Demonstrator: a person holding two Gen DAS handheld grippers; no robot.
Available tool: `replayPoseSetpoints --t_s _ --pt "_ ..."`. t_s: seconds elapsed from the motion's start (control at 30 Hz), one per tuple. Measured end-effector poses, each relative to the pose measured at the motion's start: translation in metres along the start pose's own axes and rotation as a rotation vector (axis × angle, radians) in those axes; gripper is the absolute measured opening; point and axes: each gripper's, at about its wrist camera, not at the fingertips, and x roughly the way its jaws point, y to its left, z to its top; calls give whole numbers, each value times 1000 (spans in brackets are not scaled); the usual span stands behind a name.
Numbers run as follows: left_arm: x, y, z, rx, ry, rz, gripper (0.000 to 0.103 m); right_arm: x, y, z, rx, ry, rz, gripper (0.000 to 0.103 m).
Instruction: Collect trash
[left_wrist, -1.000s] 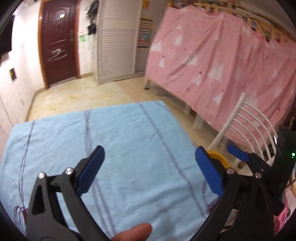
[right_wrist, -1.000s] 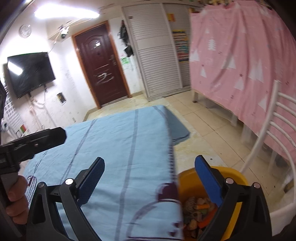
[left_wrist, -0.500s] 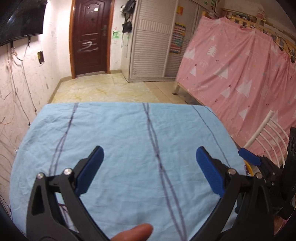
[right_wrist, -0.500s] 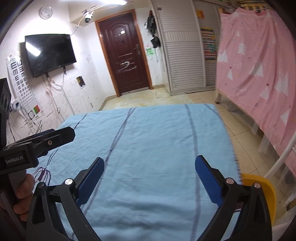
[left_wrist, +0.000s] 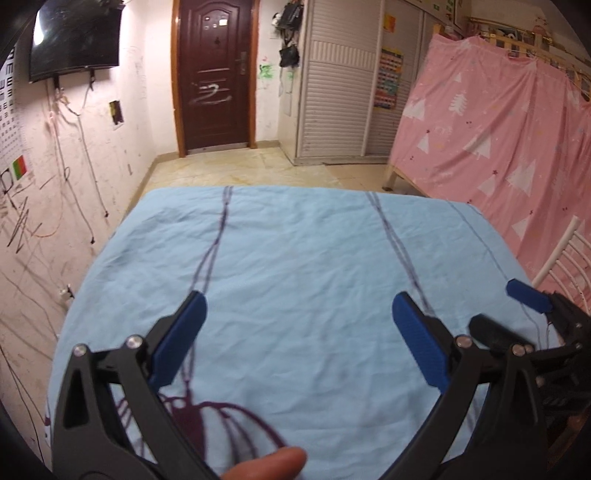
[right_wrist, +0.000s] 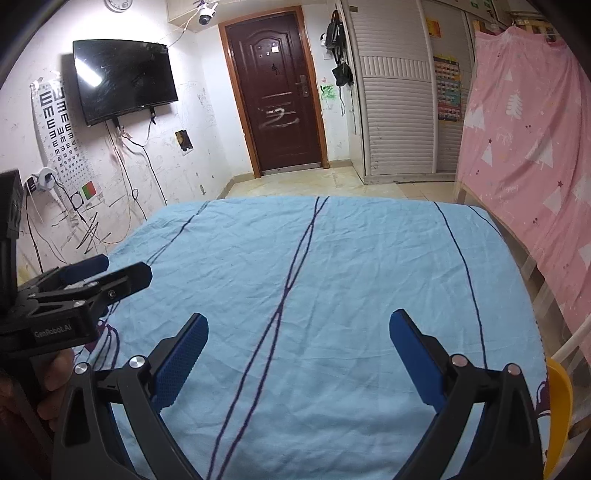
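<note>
The left gripper (left_wrist: 297, 328) hangs over the blue sheet (left_wrist: 303, 266) with its fingers spread wide and nothing between them. The right gripper (right_wrist: 297, 349) is beside it, also spread wide and holding nothing. A yellow bin (right_wrist: 559, 402) peeks out past the sheet's right edge. What is inside it cannot be seen.

The sheet (right_wrist: 332, 295) covers the table in front; the door (right_wrist: 277, 92) stands behind it, the curtain (right_wrist: 535, 147) right, the bin (right_wrist: 559, 398) at the near right corner.
</note>
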Motion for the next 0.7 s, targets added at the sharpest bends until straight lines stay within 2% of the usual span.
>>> replayPoseSetpoints --t_s 0.27,0.7 --pt "5 19 -11 -6 5 15 97 -1 -1 -2 13 -7 0 92" --pt "11 20 -10 -19 22 -4 97 -2 -4 -4 27 -5 10 93"
